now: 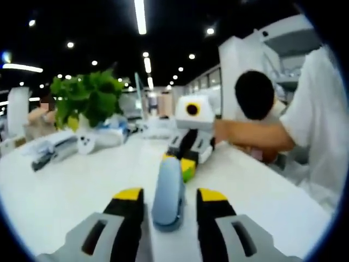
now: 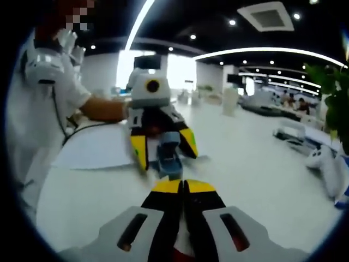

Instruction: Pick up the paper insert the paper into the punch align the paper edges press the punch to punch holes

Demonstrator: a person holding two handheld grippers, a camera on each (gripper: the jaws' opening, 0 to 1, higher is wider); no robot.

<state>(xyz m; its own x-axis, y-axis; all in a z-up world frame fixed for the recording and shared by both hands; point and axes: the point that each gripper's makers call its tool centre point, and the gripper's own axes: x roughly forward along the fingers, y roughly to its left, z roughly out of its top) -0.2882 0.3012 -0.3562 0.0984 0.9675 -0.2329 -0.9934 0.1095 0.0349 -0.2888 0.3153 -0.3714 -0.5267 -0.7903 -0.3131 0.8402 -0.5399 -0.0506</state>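
Left tool [image 1: 170,208] astride punch [image 1: 168,192] (jaws apart), right tool [image 2: 183,188] closed

Left gripper view: near end of the blue punch [image 1: 168,191] sits low between the left tool [image 1: 170,210] tips, its base hidden there. Right tool [image 1: 188,164] beyond the punch, blurred; its tips partly hidden by the punch, open or closed unclear. Items by the plant [image 1: 87,98] on the table [image 1: 65,185] too blurred to identify.

Right gripper view: punch [image 2: 168,155] partly covered by the left tool [image 2: 163,153] fingers. Paper [image 2: 95,147] far edge hidden behind that tool; whether it's in the punch slot unclear. White objects [image 2: 324,164] at right cut by the edge.
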